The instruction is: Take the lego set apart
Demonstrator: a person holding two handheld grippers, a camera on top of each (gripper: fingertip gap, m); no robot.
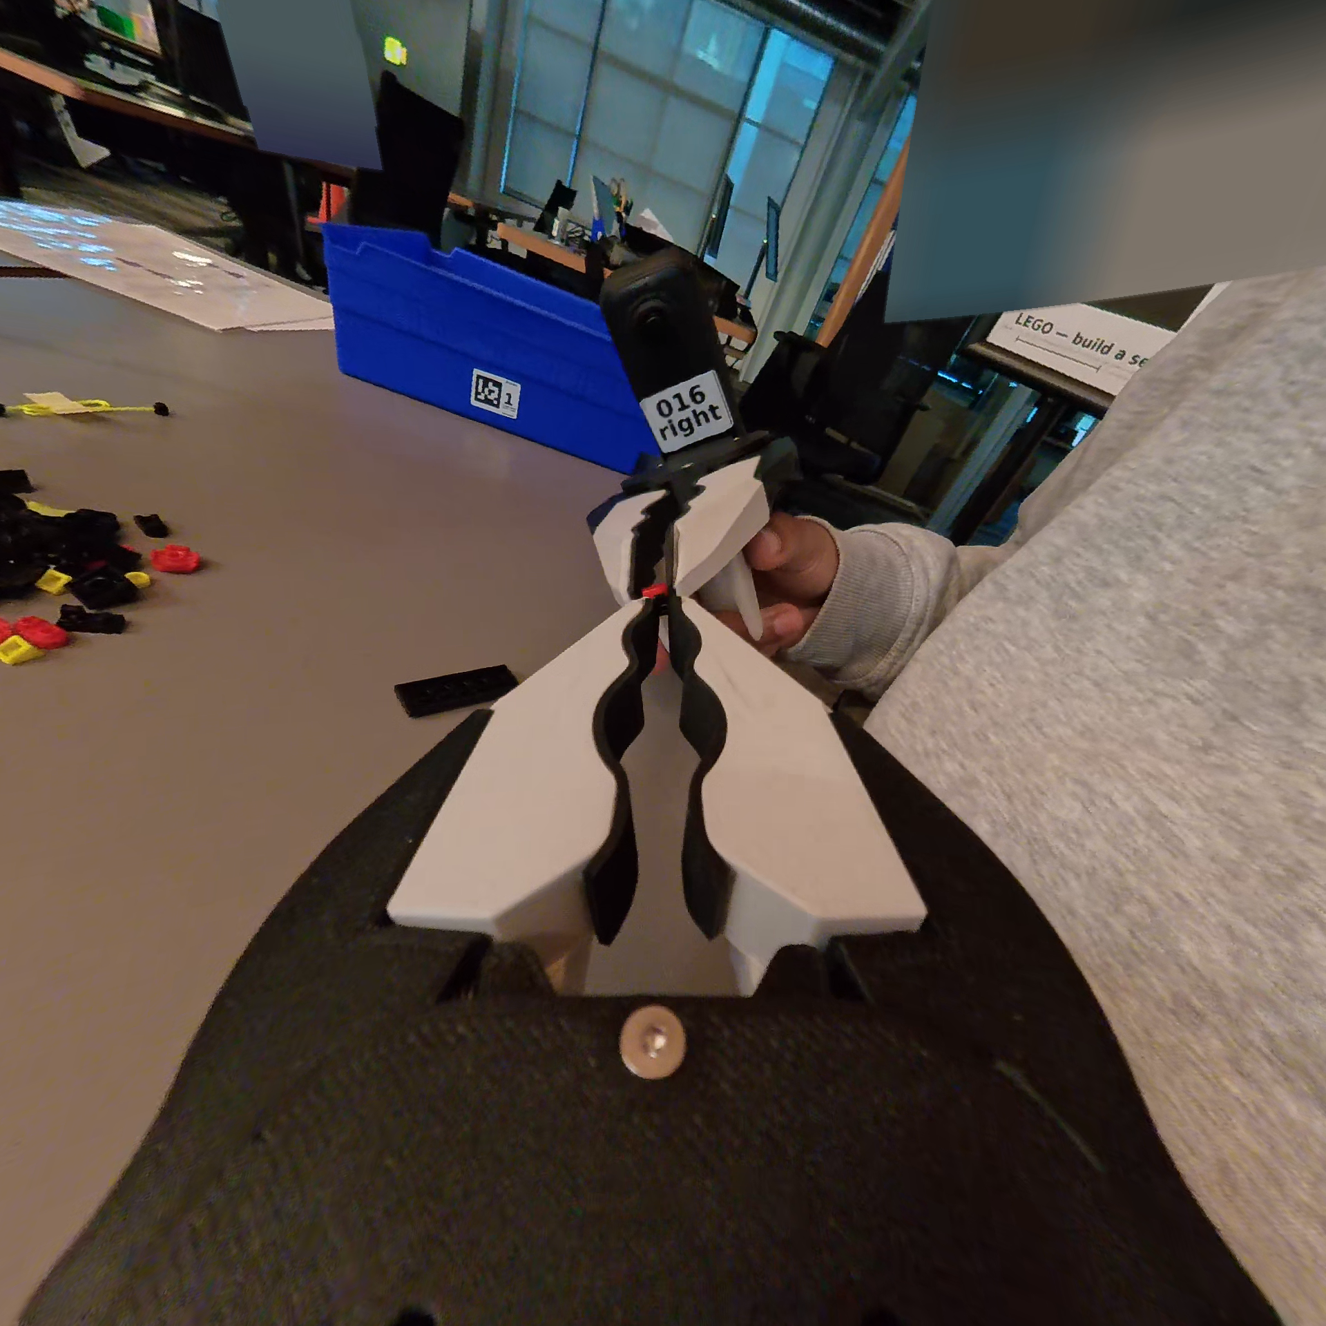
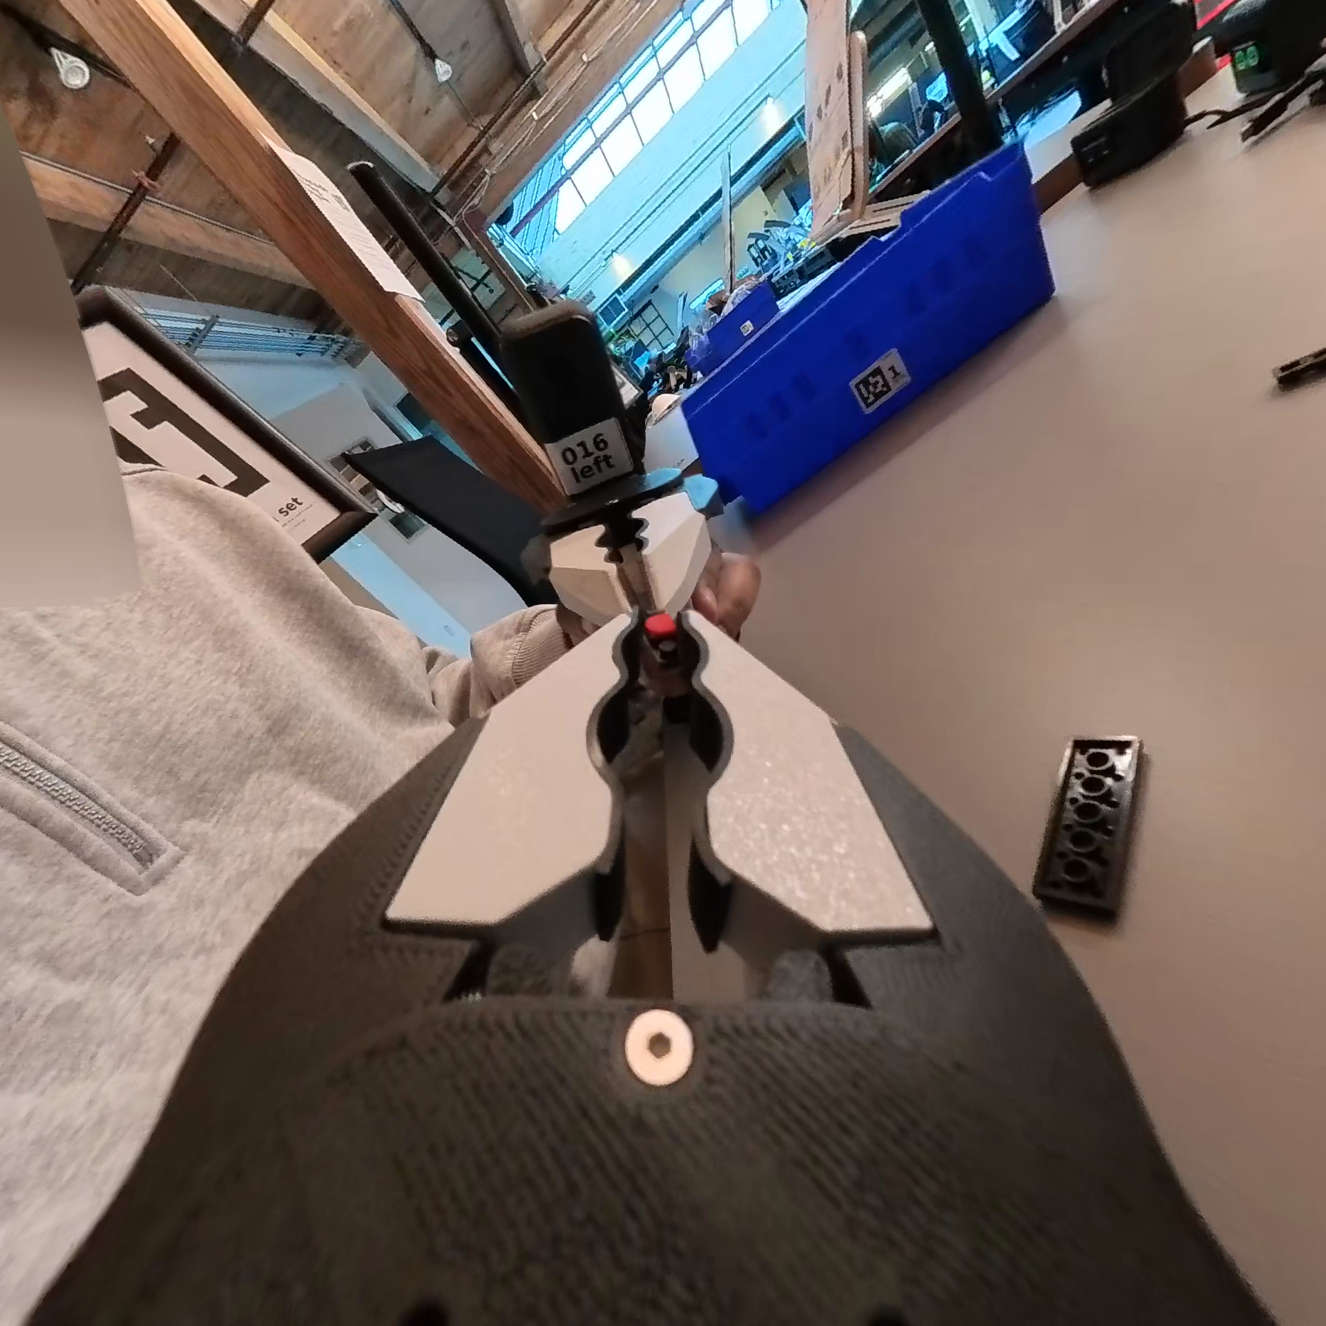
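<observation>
At the centre of both views the two tongs meet tip to tip above the grey counter (image 1: 359, 502), with a tiny red lego piece (image 2: 657, 626) pinched between them. The left tongs (image 1: 656, 610) are clenched at their tips on that red piece (image 1: 653, 591); the right tongs (image 2: 659, 631) are likewise closed on it from the opposite side. Something dark sits just below the red stud in the right wrist view, but it is too small and shadowed to make out, so the full shape of the held piece is unclear.

At the left edge of the left wrist view lies a loose pile of black, red and yellow pieces (image 1: 64, 567), partly cut off by the frame. A black studded plate (image 1: 455, 689) lies flat on the counter left of the tongs; it shows at the right of the right wrist view (image 2: 1087, 825). A blue bin (image 1: 459, 351) stands farther back. A grey sleeve (image 1: 1076, 717) fills the right side.
</observation>
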